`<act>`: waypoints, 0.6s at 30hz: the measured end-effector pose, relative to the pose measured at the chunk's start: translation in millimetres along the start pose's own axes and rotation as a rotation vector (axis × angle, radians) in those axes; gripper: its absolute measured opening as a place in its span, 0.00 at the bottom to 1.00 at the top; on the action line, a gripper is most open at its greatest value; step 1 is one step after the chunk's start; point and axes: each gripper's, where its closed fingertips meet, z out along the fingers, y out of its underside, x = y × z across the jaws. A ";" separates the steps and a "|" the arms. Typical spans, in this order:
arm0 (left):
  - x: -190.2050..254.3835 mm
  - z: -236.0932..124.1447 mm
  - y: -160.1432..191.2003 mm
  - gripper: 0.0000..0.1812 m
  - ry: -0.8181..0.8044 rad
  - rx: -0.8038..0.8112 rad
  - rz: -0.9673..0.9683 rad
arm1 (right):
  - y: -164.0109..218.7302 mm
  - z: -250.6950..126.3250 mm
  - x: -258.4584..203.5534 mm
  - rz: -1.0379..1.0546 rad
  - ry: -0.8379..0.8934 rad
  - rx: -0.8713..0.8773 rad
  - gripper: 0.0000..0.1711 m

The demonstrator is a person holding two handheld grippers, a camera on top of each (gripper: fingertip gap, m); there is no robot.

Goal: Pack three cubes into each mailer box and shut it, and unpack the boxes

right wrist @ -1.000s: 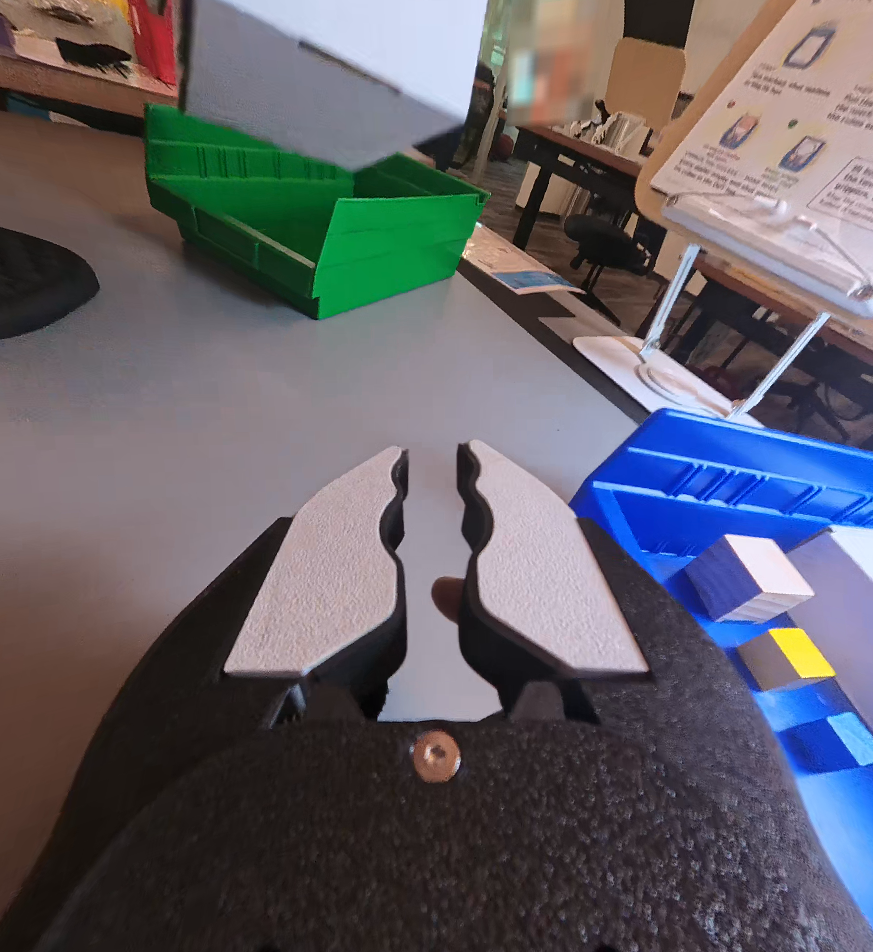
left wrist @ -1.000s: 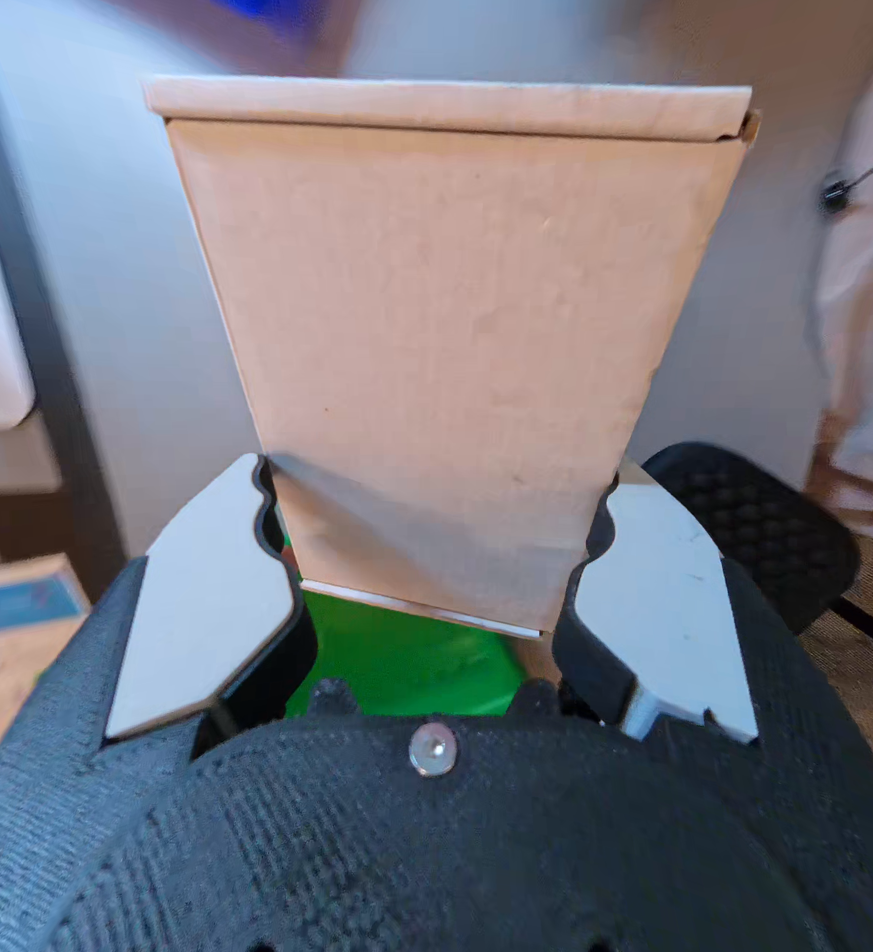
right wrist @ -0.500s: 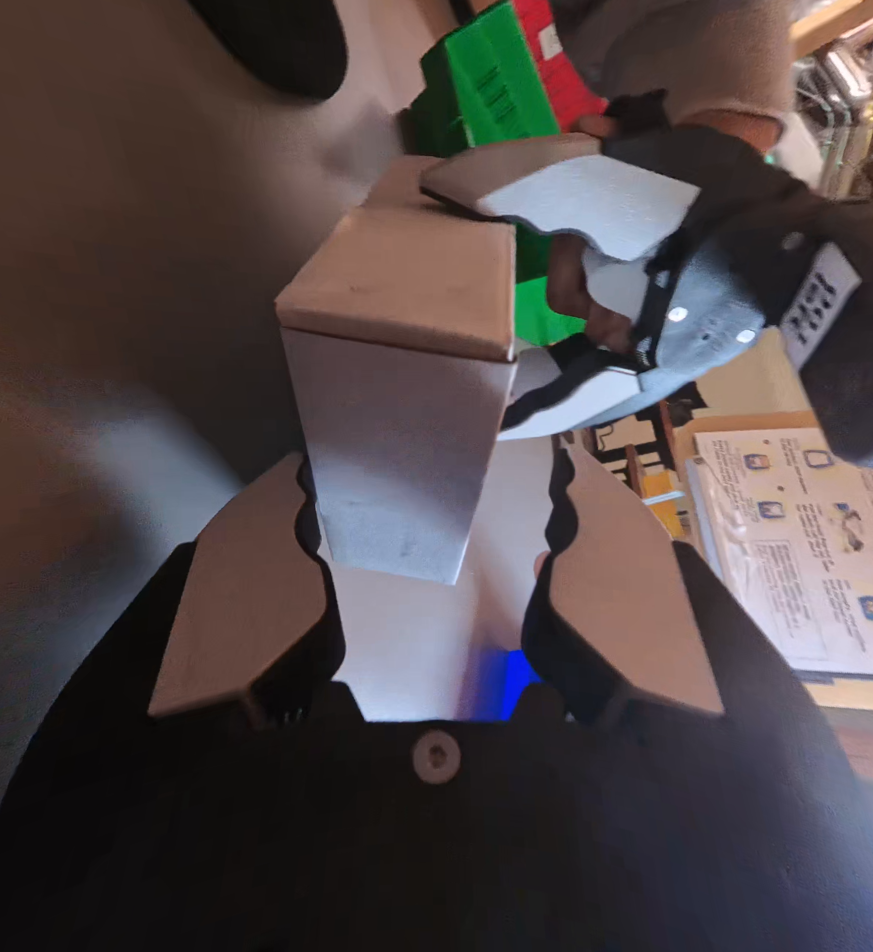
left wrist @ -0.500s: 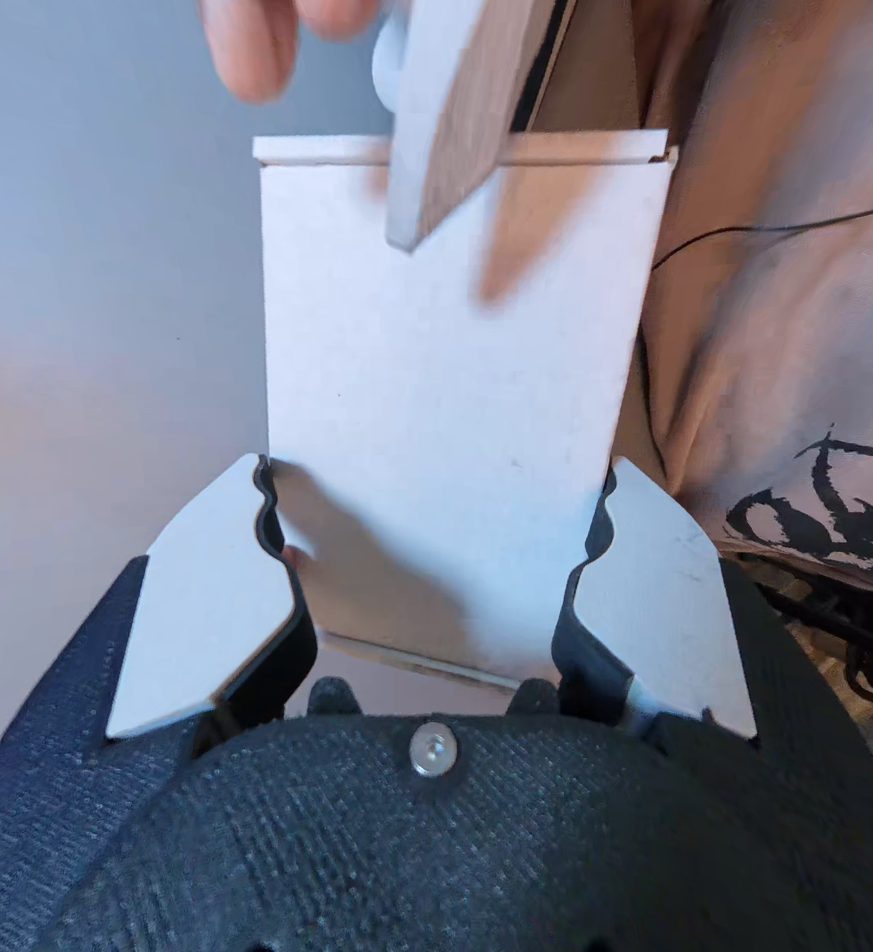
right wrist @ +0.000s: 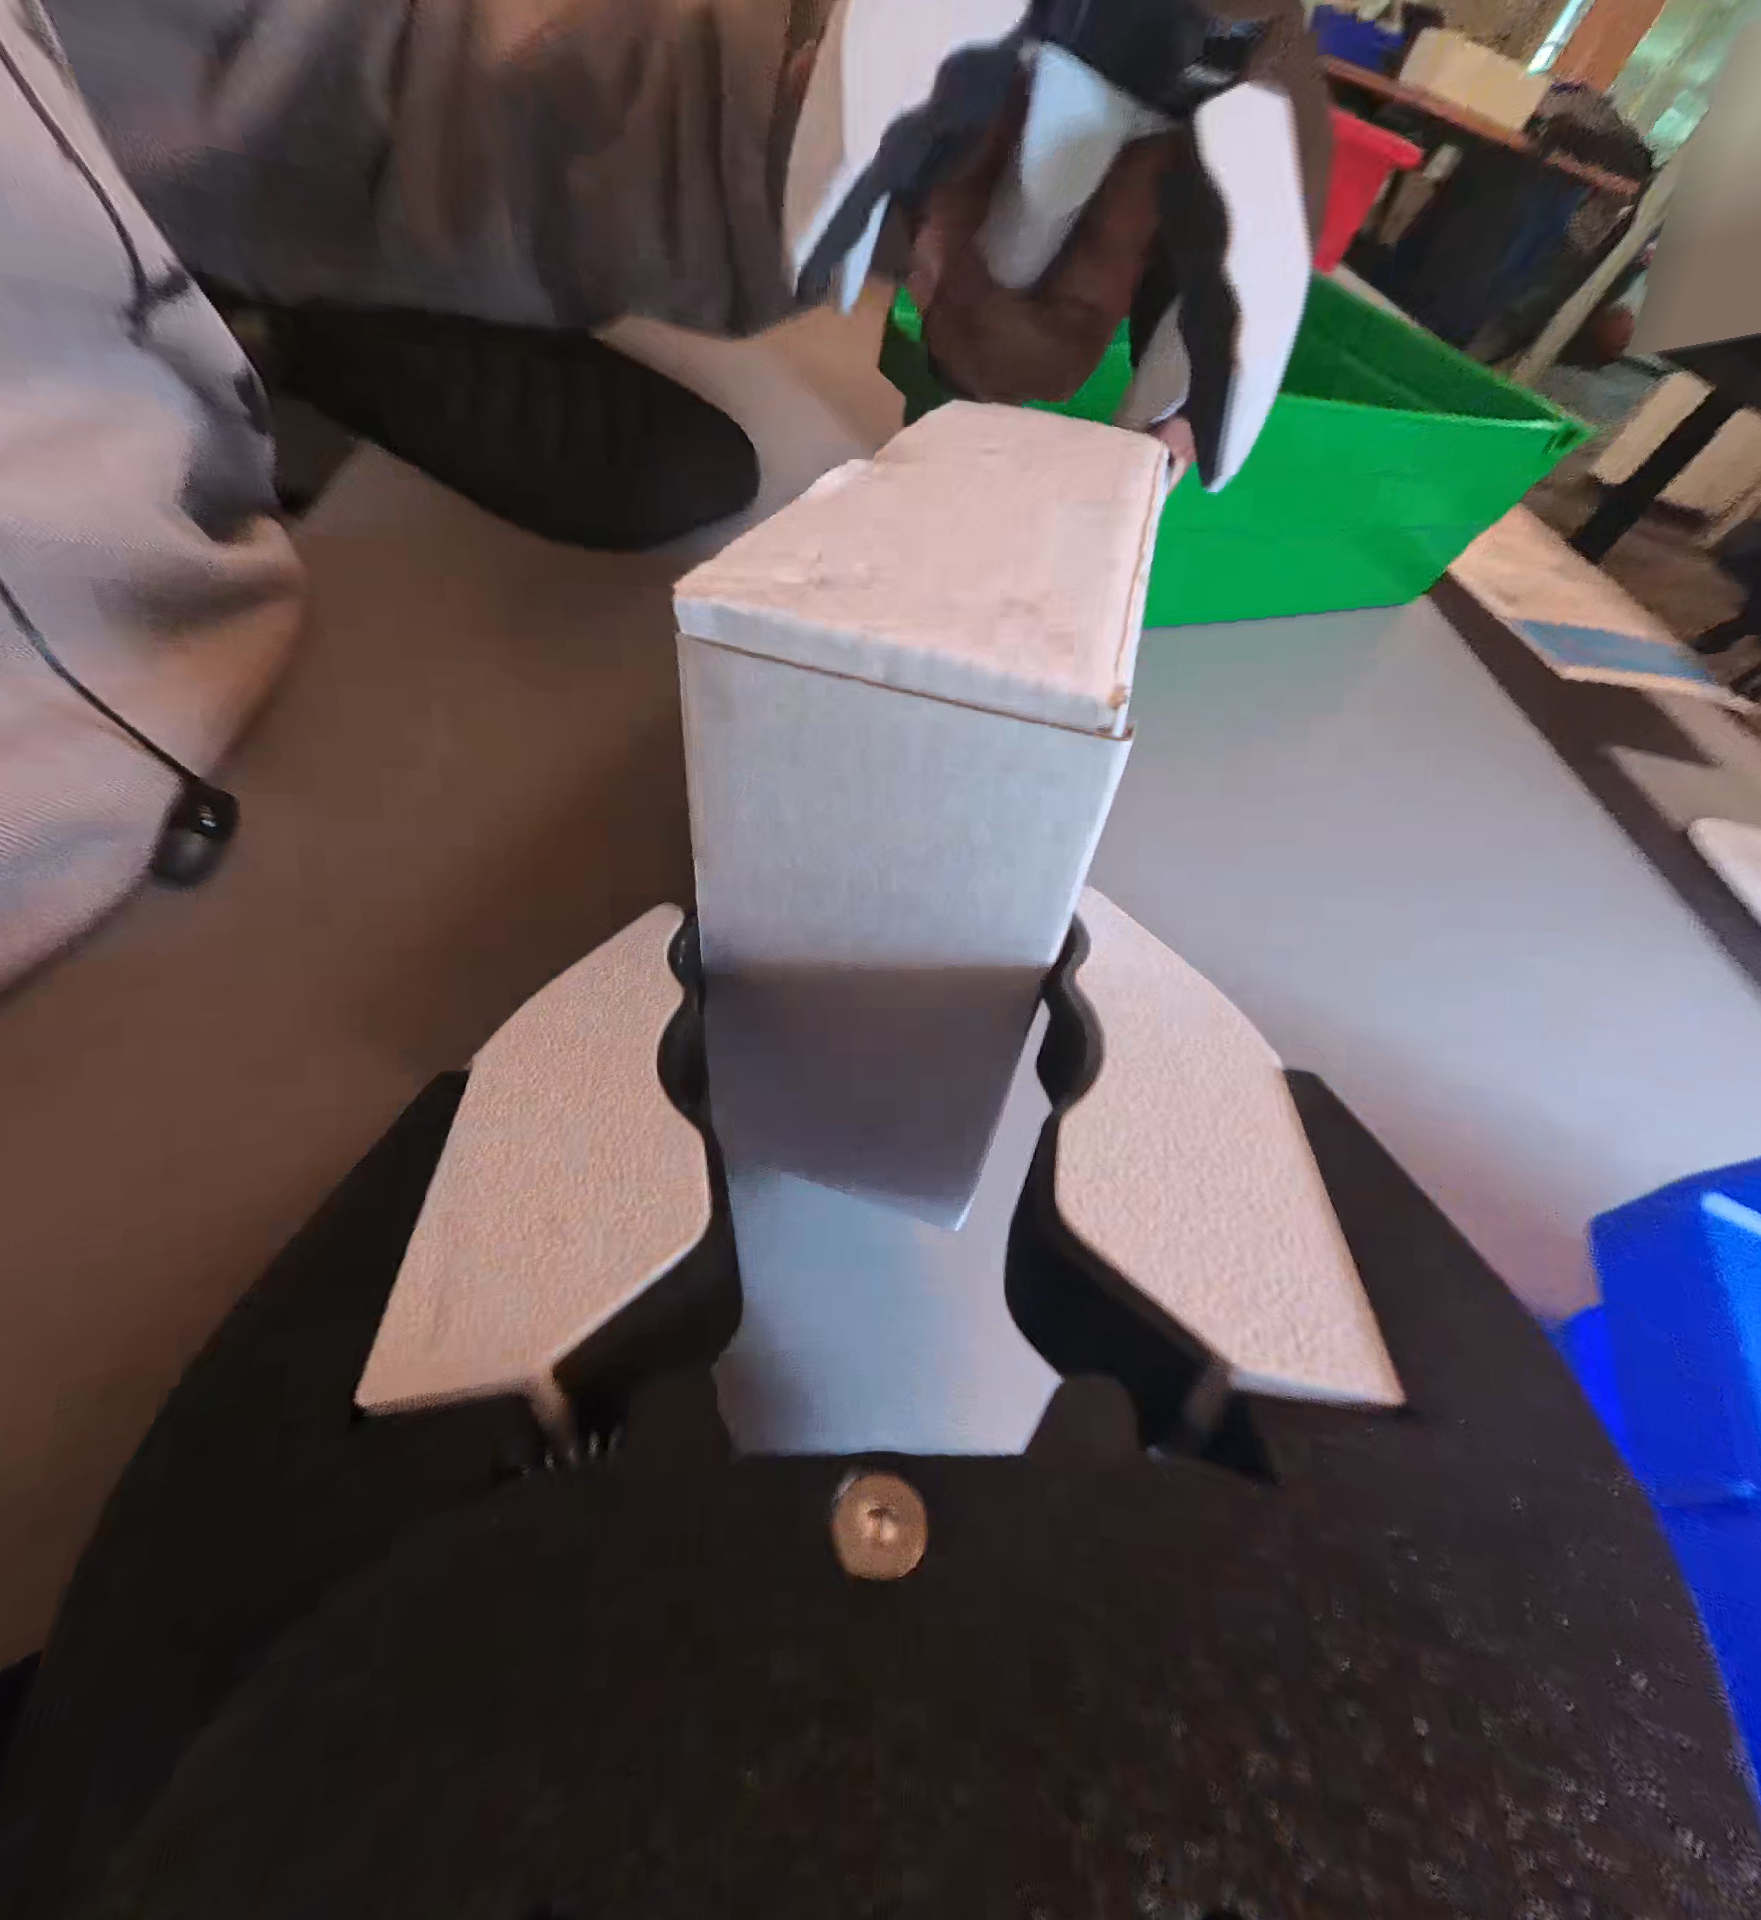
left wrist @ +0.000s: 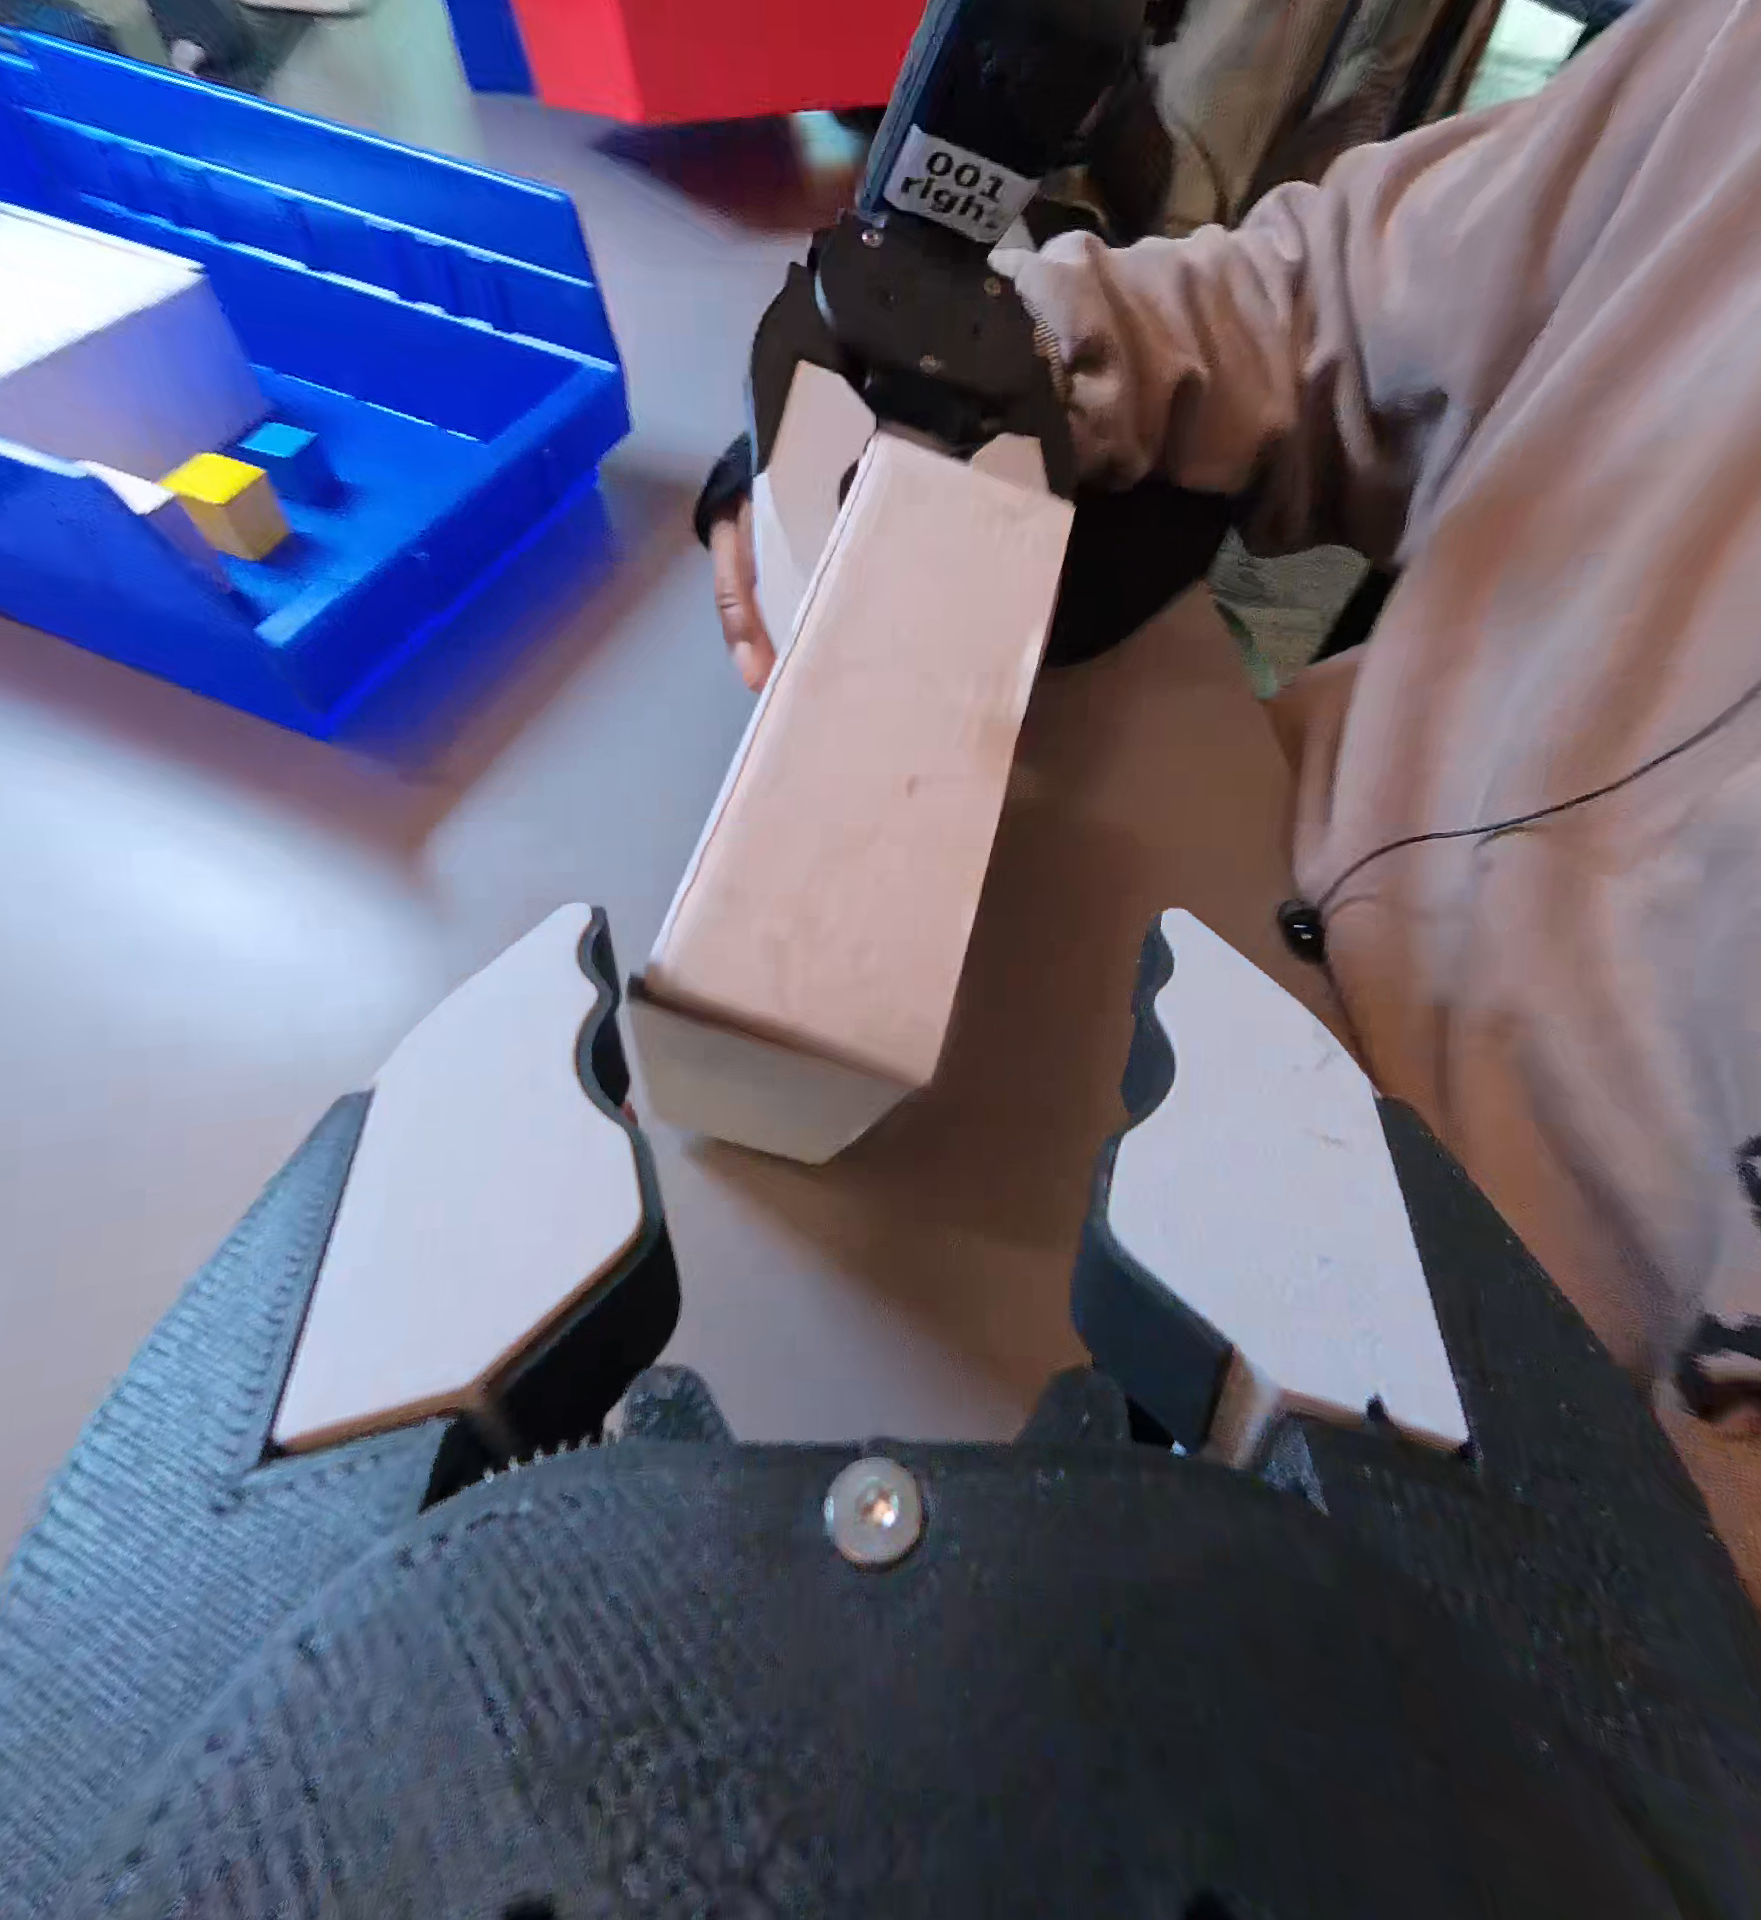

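My right hand-held gripper point(right wrist: 876, 966) is clenched on one narrow end of the closed mailer box point(right wrist: 917, 748), fingers pressing its two opposite side walls, and the box is held up off the grey desk point(right wrist: 1375, 883). My left hand-held gripper point(left wrist: 876, 1029) is released, jaws spread wide, with the free end of the box point(left wrist: 855, 831) just beside its left finger; I cannot tell whether they touch.

The box is thin white corrugated card, long and slim, its lid seated with a fine seam showing along the top edge. I judge it light but not empty-feeling if cubes are inside; they may shift and rattle when it tilts. The walls are stiff near the corners and likely to bow in mid-span, so I'd grip close to an end, across the short width, as the right one does now, and squeeze only firmly enough to stop slipping on the smooth card.

A blue bin point(left wrist: 502, 343) on the desk holds another white box point(left wrist: 76, 332), a yellow cube point(left wrist: 227, 504) and a blue cube point(left wrist: 284, 452). A green bin point(right wrist: 1375, 468) sits farther off.
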 end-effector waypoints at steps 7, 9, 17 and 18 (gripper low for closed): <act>-21.5 44.7 42.8 0.44 -0.226 0.039 0.049 | 1.5 -6.0 -0.7 0.237 -0.176 0.044 0.36; -30.0 42.3 44.8 0.43 -0.261 -0.006 0.021 | 9.0 -6.9 7.0 0.264 -0.111 0.001 0.35; -50.8 27.0 46.8 0.40 -0.446 -0.046 -0.124 | -26.8 -43.5 86.4 0.024 0.471 -0.056 0.35; -50.9 27.5 46.8 0.40 -0.459 -0.051 -0.142 | -34.9 -39.6 83.6 -0.043 0.467 -0.100 0.34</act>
